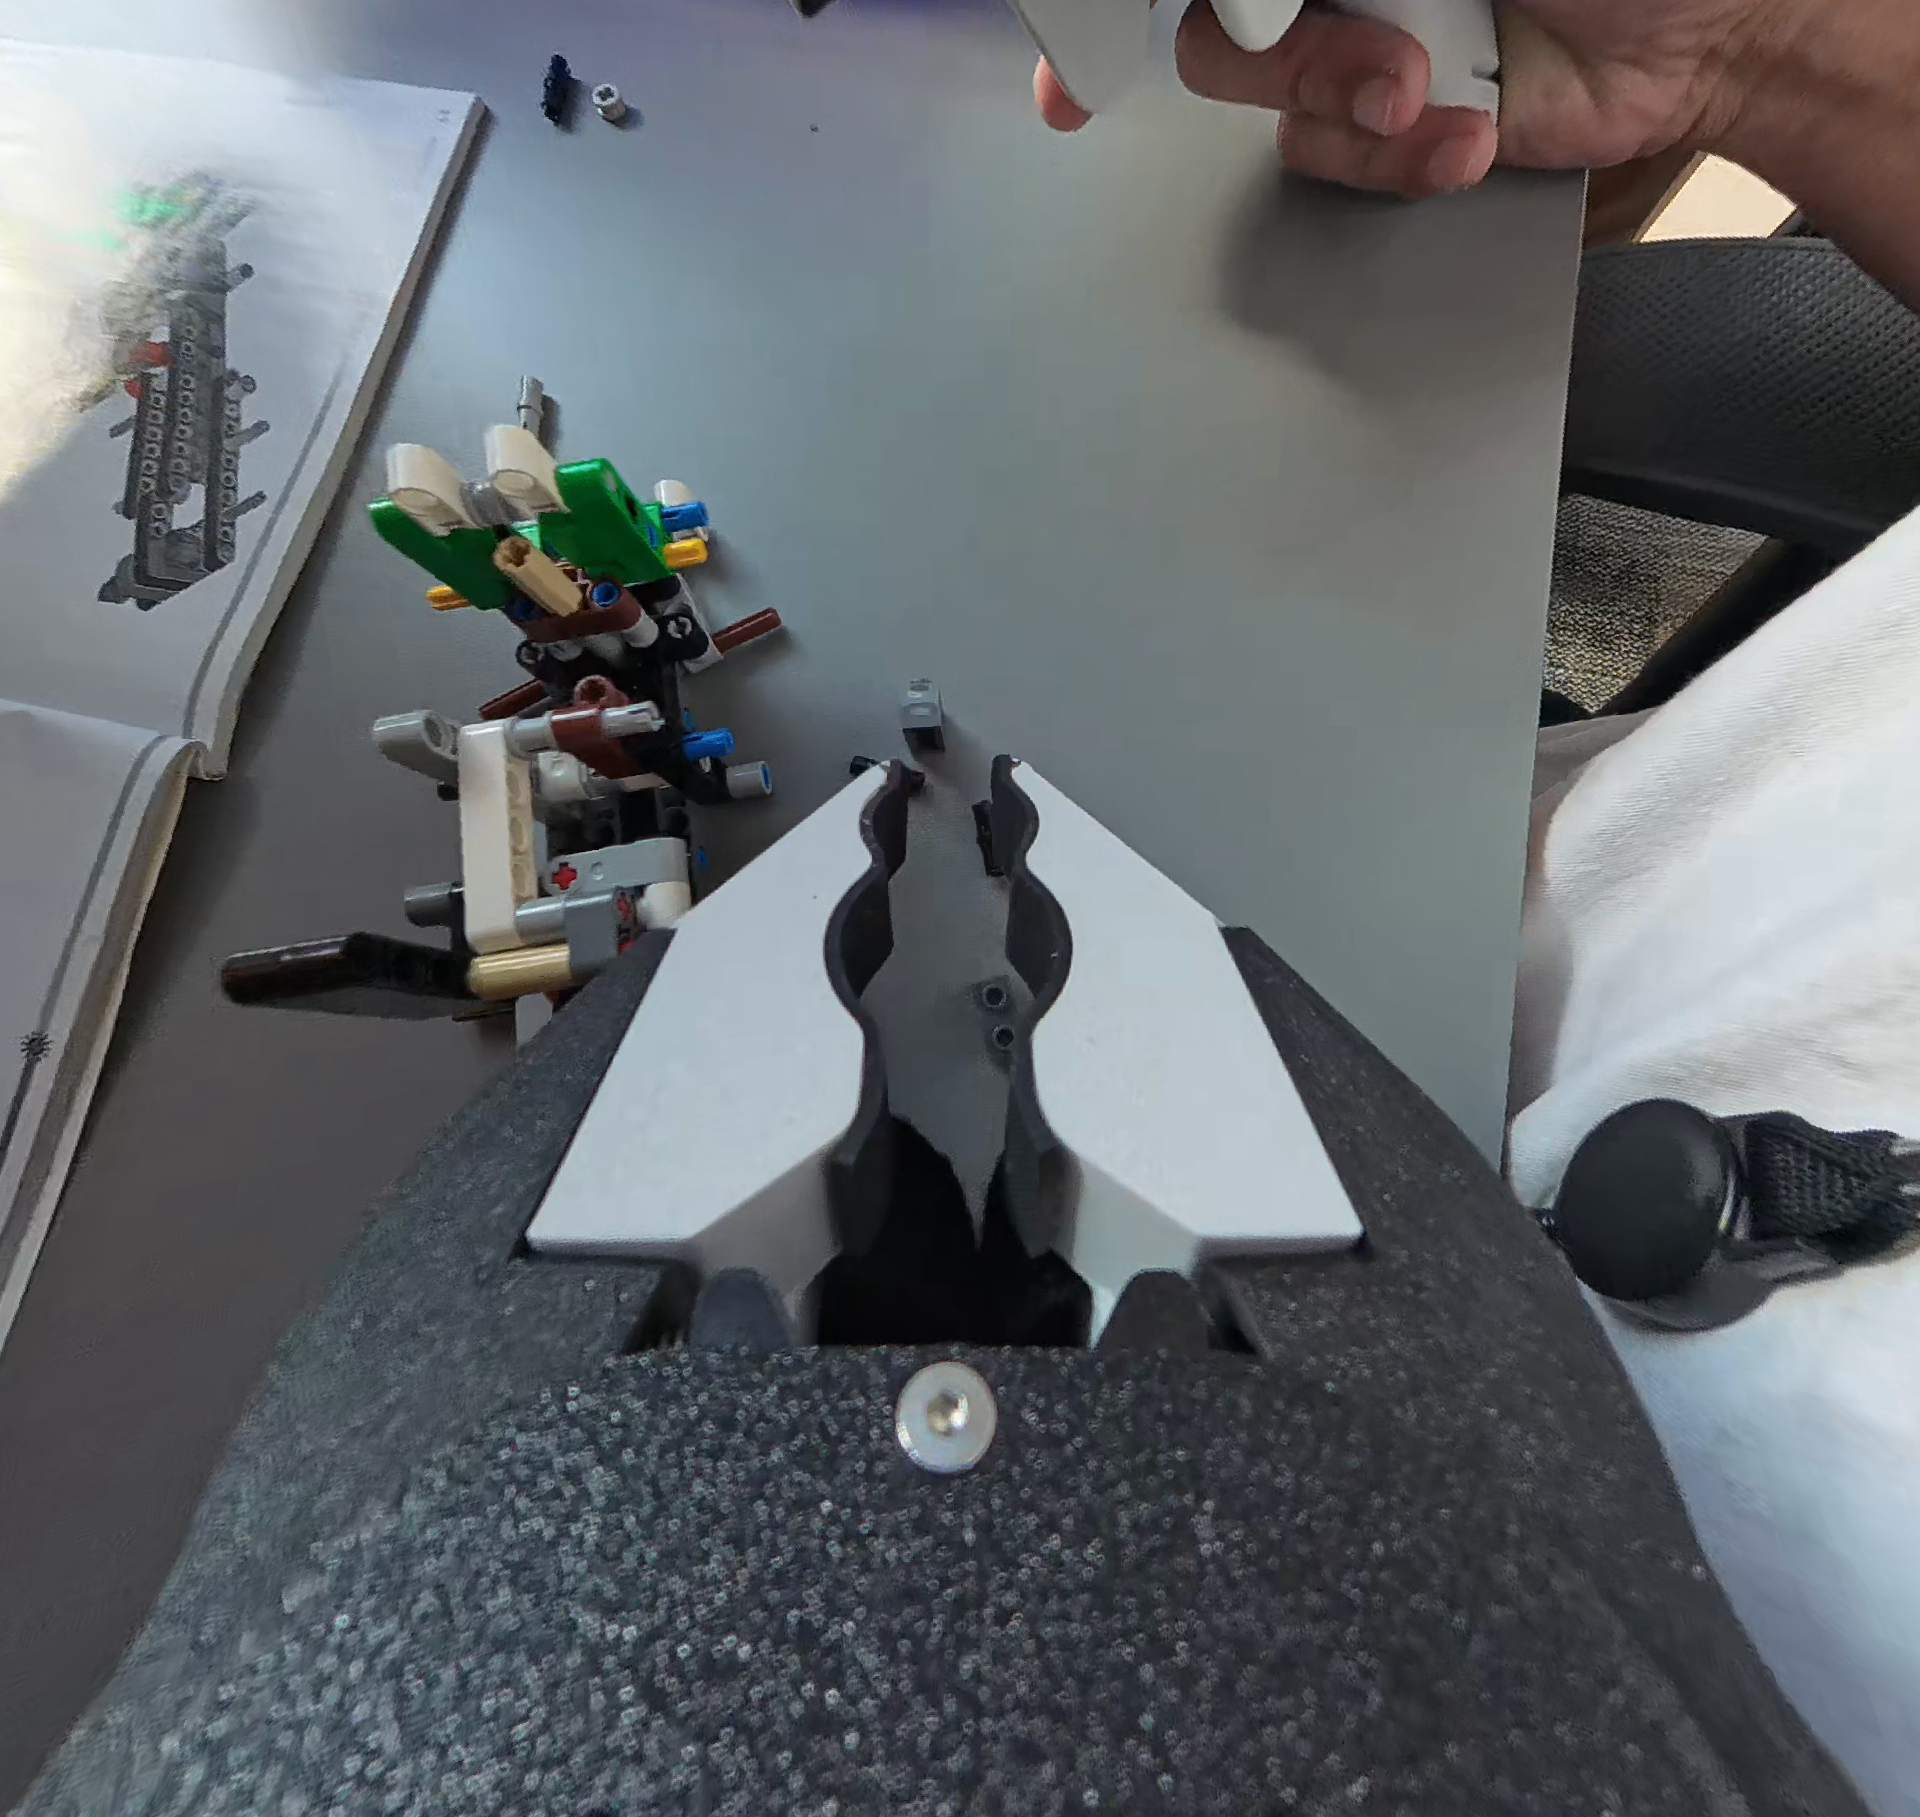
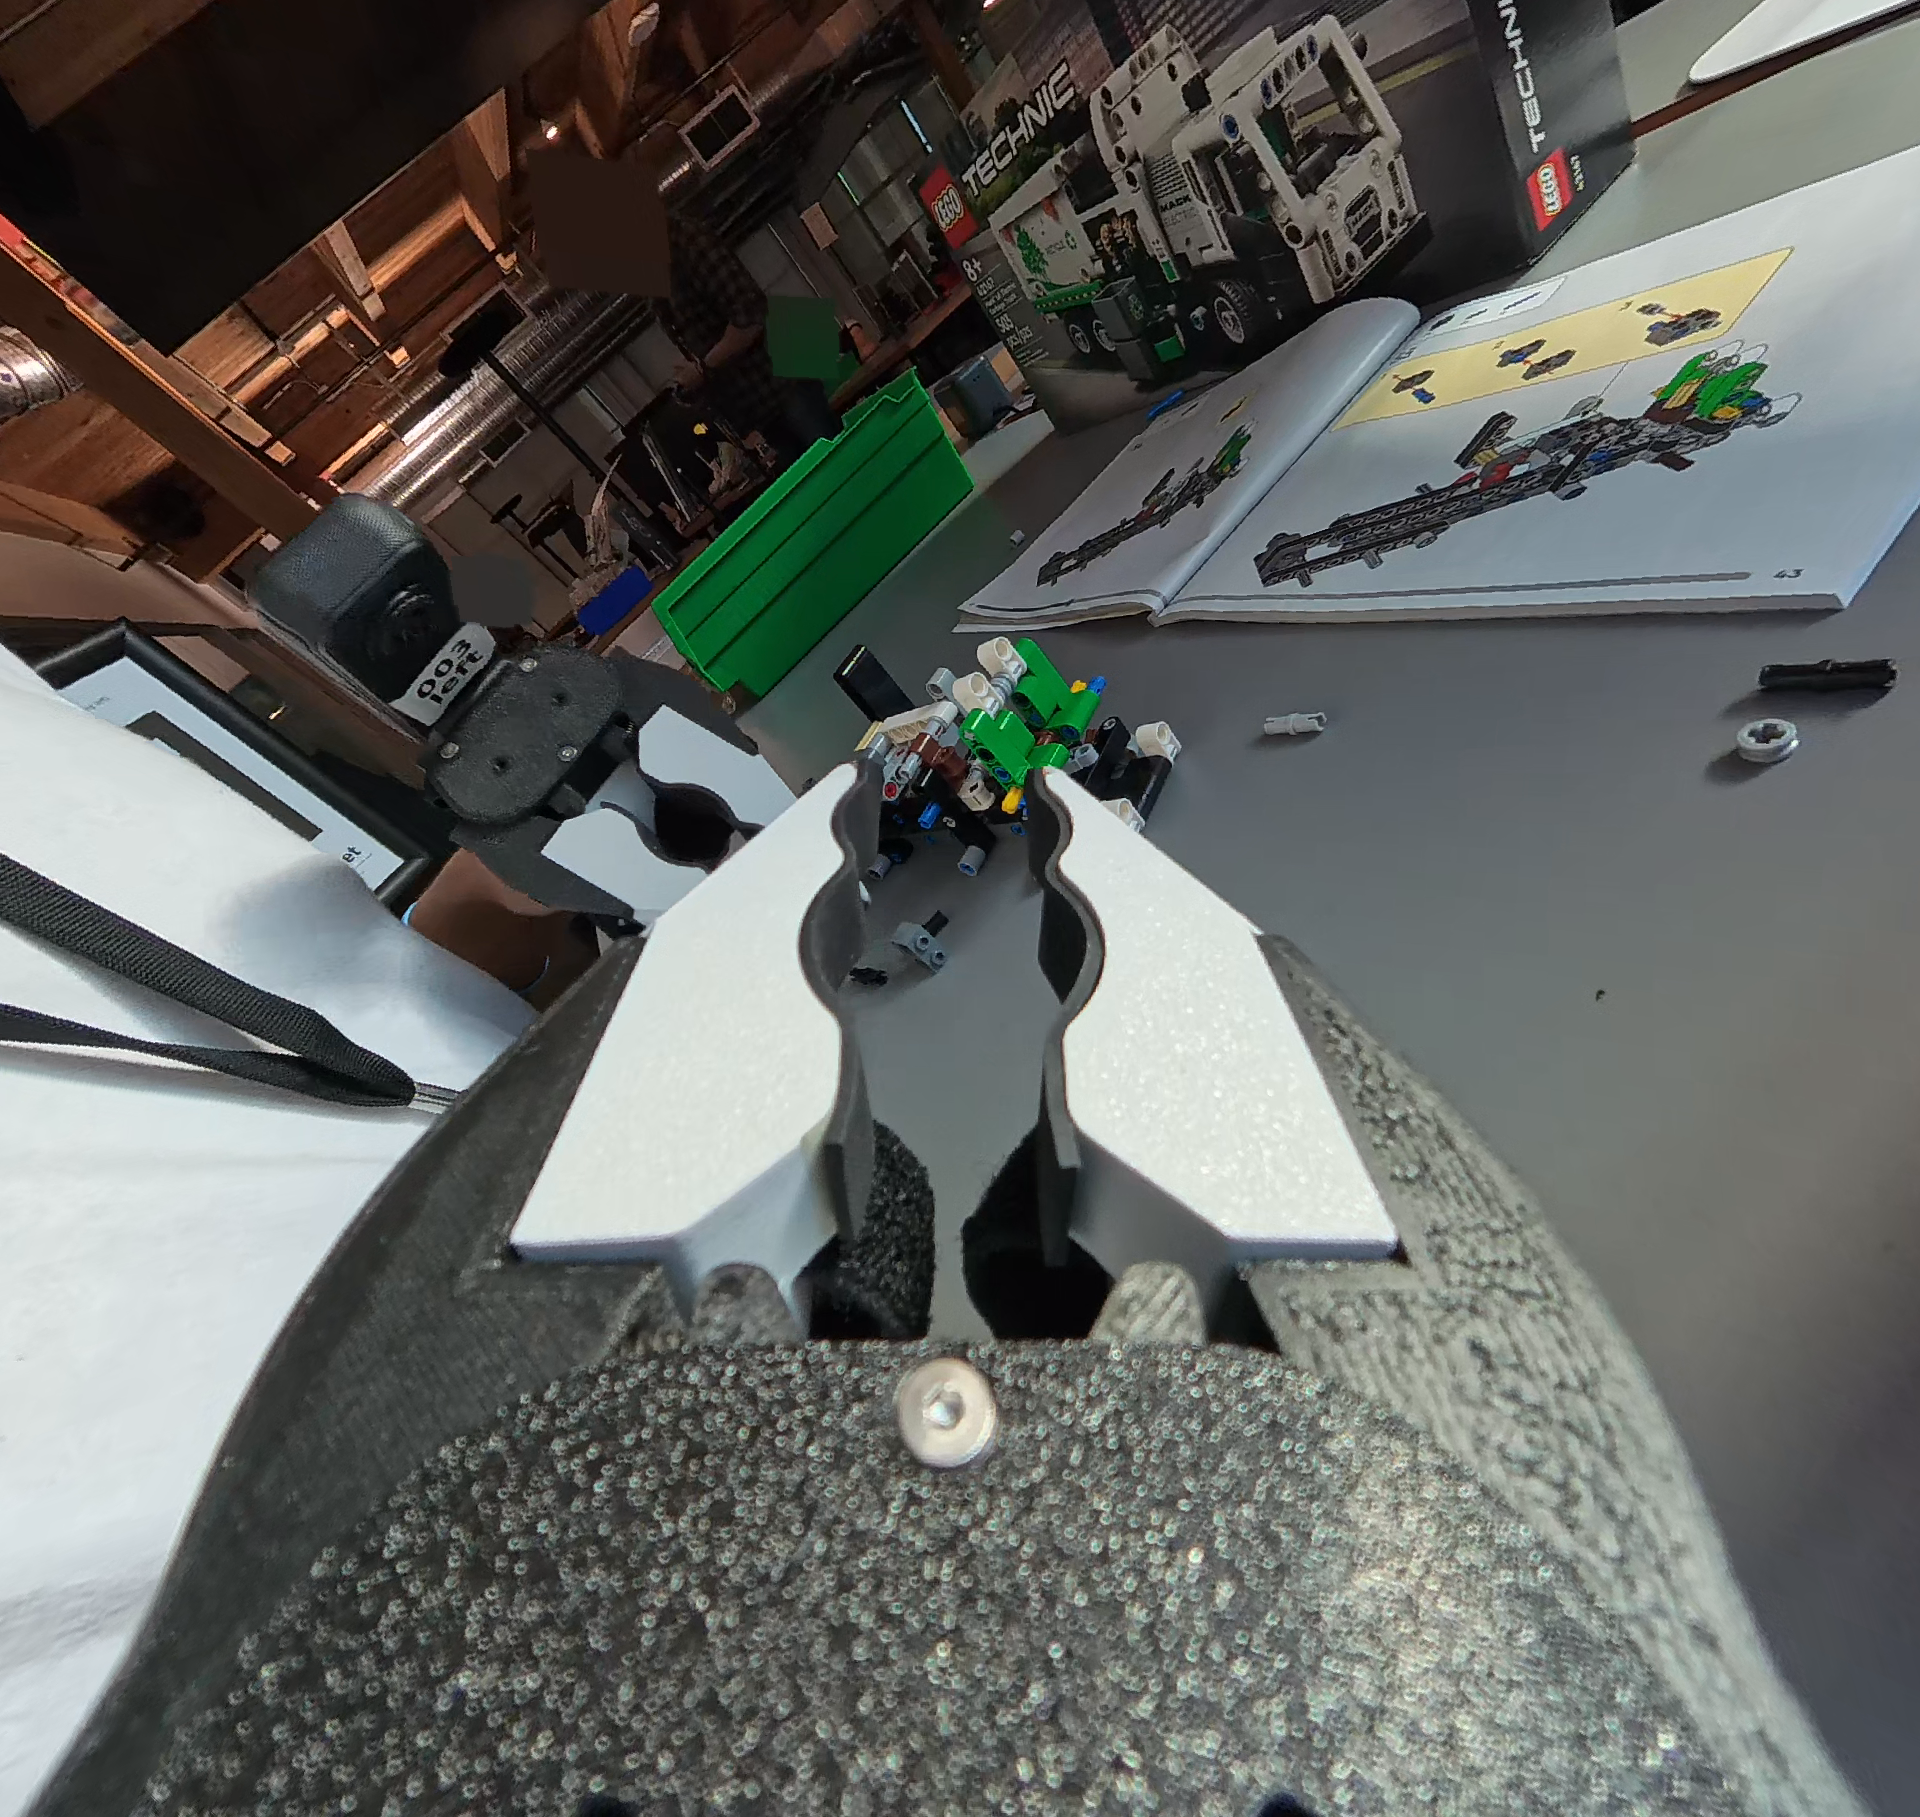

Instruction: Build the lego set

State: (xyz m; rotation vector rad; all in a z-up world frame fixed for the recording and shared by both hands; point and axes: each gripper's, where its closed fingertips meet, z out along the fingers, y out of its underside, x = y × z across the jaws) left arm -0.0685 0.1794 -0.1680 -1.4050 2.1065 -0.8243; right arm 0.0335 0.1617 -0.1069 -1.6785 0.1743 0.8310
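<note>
A: Near the front edge of the grey surface [image 1: 1143, 417], what's my left gripper [image 1: 951, 775] on?

B: Nothing. Its fingers [image 1: 883, 832] stand slightly apart over bare surface, empty between them. A small grey connector piece [image 1: 922, 713] lies just past the tips, a tiny black pin [image 1: 860, 762] beside the left tip.

A: My right gripper [image 2: 948, 780]?

B: Fingers [image 2: 1065, 863] apart, wider, gripping nothing. It hovers above the surface, pointed at the half-built brick model [image 2: 1023, 739], green and white parts on top. Same grey connector shows between its fingers, lower down.

A: Around that?

B: Open instruction booklet [image 2: 1455, 520] toward the far right, product box [image 2: 1299, 157] behind it, green bin [image 2: 810, 541] at the far edge. Loose black pin [image 2: 1829, 674] and grey round bush [image 2: 1766, 741] lie right of the model.
</note>
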